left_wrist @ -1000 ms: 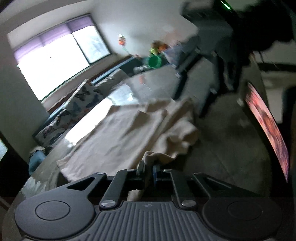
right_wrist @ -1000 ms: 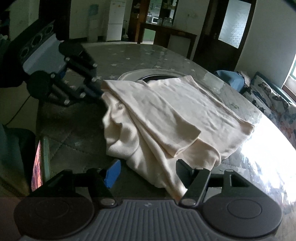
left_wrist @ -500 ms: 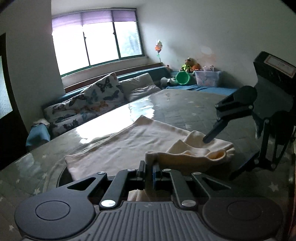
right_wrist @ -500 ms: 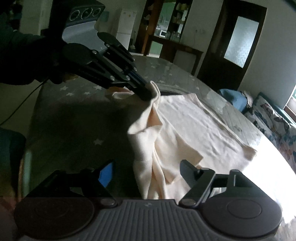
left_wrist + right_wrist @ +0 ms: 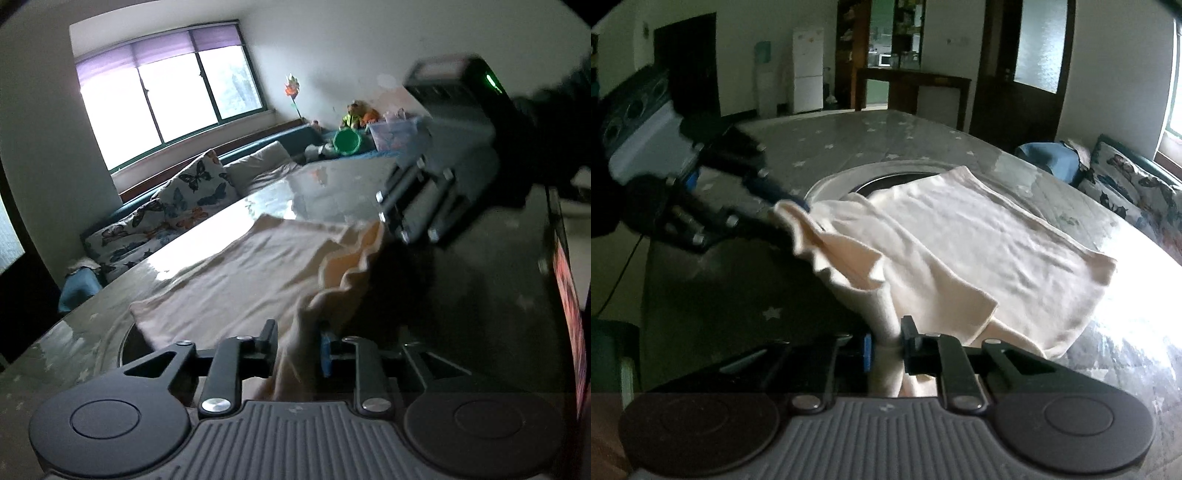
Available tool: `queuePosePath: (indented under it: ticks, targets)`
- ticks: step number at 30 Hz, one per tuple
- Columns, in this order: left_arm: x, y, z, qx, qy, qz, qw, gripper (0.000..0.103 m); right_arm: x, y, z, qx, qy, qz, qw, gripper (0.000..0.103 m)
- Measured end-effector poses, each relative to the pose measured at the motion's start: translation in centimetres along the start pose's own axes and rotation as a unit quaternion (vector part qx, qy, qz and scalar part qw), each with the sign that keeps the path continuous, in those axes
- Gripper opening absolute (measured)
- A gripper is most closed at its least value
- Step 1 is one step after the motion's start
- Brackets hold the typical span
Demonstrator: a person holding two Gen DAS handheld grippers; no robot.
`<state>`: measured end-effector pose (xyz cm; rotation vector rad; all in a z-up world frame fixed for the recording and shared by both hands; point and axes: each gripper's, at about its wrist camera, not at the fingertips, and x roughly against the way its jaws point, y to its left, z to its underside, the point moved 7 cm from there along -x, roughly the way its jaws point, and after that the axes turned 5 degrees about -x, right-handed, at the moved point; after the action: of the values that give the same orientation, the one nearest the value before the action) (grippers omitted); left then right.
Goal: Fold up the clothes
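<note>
A cream garment [image 5: 240,280] [image 5: 979,240] lies partly spread on the grey starred table [image 5: 849,147], its near edge lifted and bunched. My right gripper [image 5: 885,347] is closing, and its pads pinch a gathered fold of the garment. In the left wrist view it shows blurred at the cloth's far raised corner [image 5: 402,229]. My left gripper [image 5: 297,339] is opening. The cloth still hangs between its parted jaws, with no clear pinch. In the right wrist view the left gripper's tips [image 5: 792,210] sit at the garment's raised end.
A round dark inset [image 5: 886,177] in the table lies partly under the garment. A sofa with butterfly cushions [image 5: 177,206] runs along the window side. A lit screen [image 5: 569,295] stands at the table's right edge. A person's dark sleeve [image 5: 605,221] holds the left gripper.
The right gripper's wide jaws have shut on a bunch of the garment. The left jaws, pinched tight on the cloth before, have parted. Both hands shifted, and the raised edge now stretches between them.
</note>
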<state>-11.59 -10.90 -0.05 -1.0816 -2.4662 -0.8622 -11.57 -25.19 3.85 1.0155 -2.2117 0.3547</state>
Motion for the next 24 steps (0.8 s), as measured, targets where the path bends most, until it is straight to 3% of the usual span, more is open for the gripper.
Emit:
queuePosePath:
  ticks: [5,8,19,21,23,24]
  targets:
    - [0.6,-0.6,1.7,-0.023,0.018,-0.025,0.9992,0.035,0.5,-0.2,-0.3,-0.022,-0.006,-0.007,1.000,0.013]
    - [0.6,-0.5,2.1,-0.031,0.019,-0.042,0.9985,0.050,0.8,-0.3,-0.7,-0.033,-0.010,-0.007,0.999,0.013]
    - [-1.5,-1.1,2.3,-0.032,0.032,-0.049,0.9978,0.050,1.3,-1.0,-1.6,-0.068,-0.024,-0.010,0.997,0.013]
    - [-1.5,-0.8,2.4,-0.028,0.034,-0.045,0.9980,0.047,1.4,-1.1,-1.7,-0.071,-0.026,-0.009,0.997,0.013]
    - [-1.4,-0.4,2.7,-0.021,0.041,-0.040,0.9982,0.026,1.4,-0.9,-1.6,-0.071,-0.026,-0.011,0.997,0.013]
    - [-1.4,-0.1,2.9,-0.016,0.042,-0.037,0.9983,0.025,1.3,-0.8,-1.5,-0.070,-0.026,-0.012,0.997,0.013]
